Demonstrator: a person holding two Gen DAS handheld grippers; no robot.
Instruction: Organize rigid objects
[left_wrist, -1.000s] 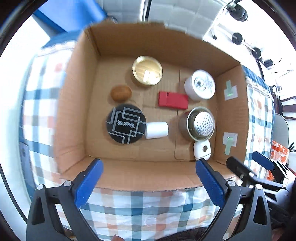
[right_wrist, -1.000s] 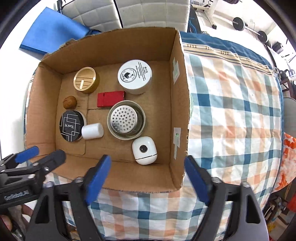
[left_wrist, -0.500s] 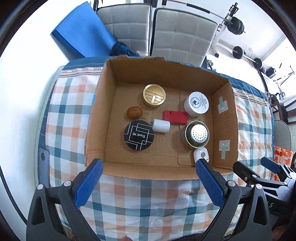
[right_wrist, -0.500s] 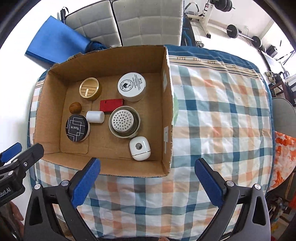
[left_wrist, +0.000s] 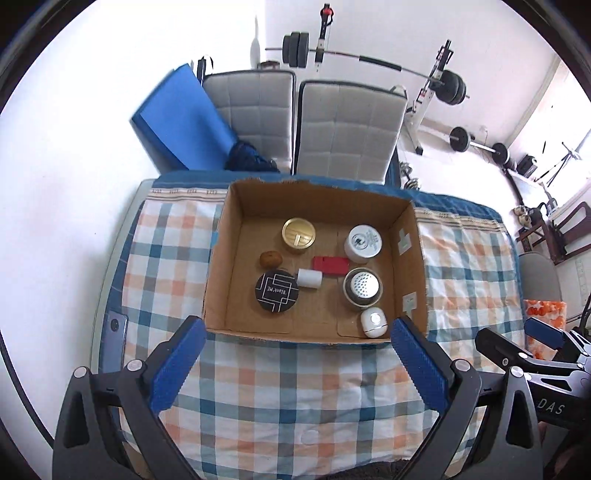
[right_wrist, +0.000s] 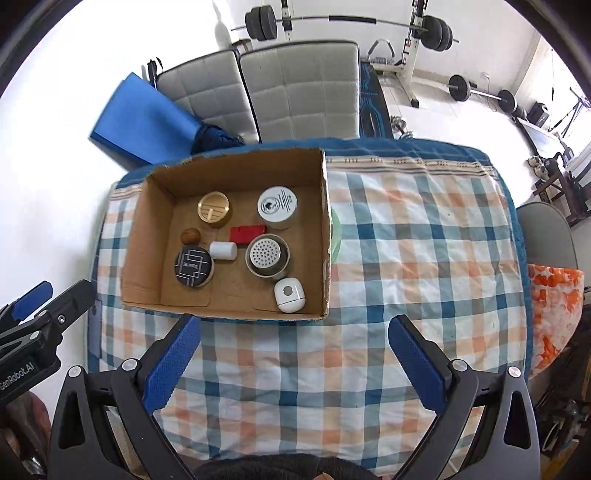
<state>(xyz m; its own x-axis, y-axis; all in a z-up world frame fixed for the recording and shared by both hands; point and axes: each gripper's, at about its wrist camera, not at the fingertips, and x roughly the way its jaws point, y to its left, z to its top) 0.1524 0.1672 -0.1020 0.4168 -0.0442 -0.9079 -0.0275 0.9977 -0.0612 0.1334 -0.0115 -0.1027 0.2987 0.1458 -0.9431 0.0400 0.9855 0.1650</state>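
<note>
Retreat is best finished clear of the open brown cardboard box (right_wrist: 225, 236) left of frame centre, all rigid items inside, left gripper (left_wrist: 295, 360) and right gripper (right_wrist: 293, 356) spread wide and empty.

Both grippers higher above box (left_wrist: 258, 334)
</note>
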